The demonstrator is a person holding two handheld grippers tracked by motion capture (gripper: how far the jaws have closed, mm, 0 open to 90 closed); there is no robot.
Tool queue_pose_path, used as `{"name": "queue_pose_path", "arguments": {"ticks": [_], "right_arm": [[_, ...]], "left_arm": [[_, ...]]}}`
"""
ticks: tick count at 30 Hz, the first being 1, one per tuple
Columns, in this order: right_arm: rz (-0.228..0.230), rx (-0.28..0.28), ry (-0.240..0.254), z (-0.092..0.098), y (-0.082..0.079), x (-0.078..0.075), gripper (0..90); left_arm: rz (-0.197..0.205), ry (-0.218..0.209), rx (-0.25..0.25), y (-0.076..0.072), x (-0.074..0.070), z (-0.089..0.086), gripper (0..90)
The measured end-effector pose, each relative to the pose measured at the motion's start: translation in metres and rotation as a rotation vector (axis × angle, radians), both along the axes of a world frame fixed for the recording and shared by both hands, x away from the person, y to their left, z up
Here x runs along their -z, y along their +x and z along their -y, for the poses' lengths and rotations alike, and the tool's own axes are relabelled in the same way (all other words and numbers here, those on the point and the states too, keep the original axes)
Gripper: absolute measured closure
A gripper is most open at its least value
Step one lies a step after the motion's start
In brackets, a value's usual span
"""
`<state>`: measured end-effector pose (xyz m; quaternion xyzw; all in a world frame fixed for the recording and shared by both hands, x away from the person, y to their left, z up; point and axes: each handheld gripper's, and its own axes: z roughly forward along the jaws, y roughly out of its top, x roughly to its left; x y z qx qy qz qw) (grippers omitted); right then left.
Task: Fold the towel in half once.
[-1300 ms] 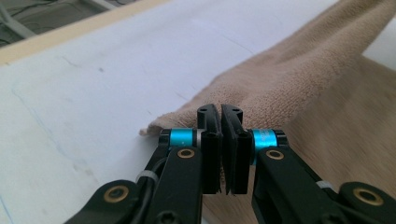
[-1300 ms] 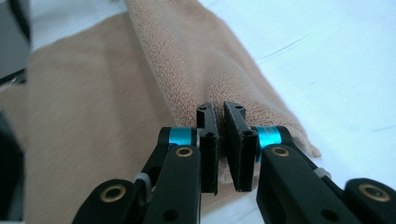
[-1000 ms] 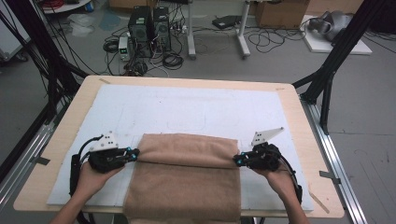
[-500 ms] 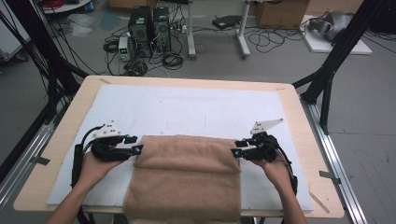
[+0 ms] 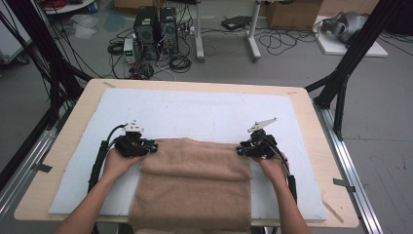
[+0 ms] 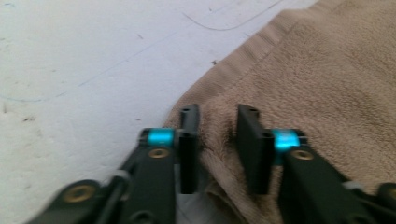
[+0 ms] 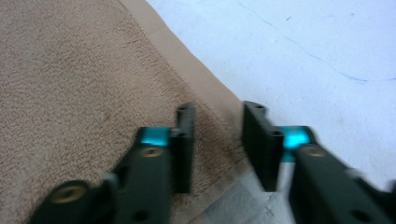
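Note:
A tan towel [image 5: 195, 185] lies folded on the white mat, its near part hanging over the table's front edge. My left gripper [image 5: 155, 147] is at the towel's far left corner. In the left gripper view its jaws [image 6: 217, 140] have just been closing and pinch a raised ridge of towel [image 6: 327, 70]. My right gripper [image 5: 239, 151] is at the far right corner. Its jaws [image 7: 217, 140] have also been closing. They straddle the hem of the towel [image 7: 70, 70], which still lies flat between them, with one jaw over the mat.
The white mat [image 5: 195, 112] covers most of the wooden table [image 5: 311, 122]. Black frame posts stand at both far sides. Computers, cables and boxes sit on the floor beyond the table's far edge.
Both grippers let go of the folded edge and drew slightly outward and away. They have since come back in onto the towel's far corners with narrower jaws. The towel stays folded.

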<state>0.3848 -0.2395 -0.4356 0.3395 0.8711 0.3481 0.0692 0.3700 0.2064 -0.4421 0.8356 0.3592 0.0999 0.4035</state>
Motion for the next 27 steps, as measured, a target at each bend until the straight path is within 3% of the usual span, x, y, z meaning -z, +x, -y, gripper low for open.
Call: {"name": "queue_pose_path", "arguments": {"ticks": [2,3,5,10,16,22,27], "right_arm": [[-0.011,-0.013,0.006,0.0,0.0,0.0,85.3],[-0.028,-0.034,0.015,0.0,0.001,-0.001,85.8],[-0.013,-0.054,-0.003,-0.001,-0.001,-0.003,86.0],[-0.009,-0.067,0.065,0.005,-0.005,-0.013,86.8],[0.021,-0.089,0.124,0.012,-0.013,-0.035,86.8],[0.028,-0.141,0.196,0.015,-0.028,-0.054,86.7],[0.052,-0.192,0.225,0.013,-0.046,-0.064,86.7]], "left_arm": [[0.009,0.014,0.003,-0.001,-0.002,0.002,83.1],[0.014,0.011,-0.002,-0.003,-0.005,0.001,83.7],[0.027,-0.004,-0.011,-0.004,-0.008,-0.001,84.4],[0.048,-0.056,-0.016,-0.01,-0.019,-0.009,84.6],[0.084,-0.104,-0.013,-0.019,-0.031,-0.012,84.5],[0.113,-0.155,0.033,-0.034,-0.045,-0.018,84.3],[0.149,-0.164,0.072,-0.05,-0.055,-0.02,84.0]]}}
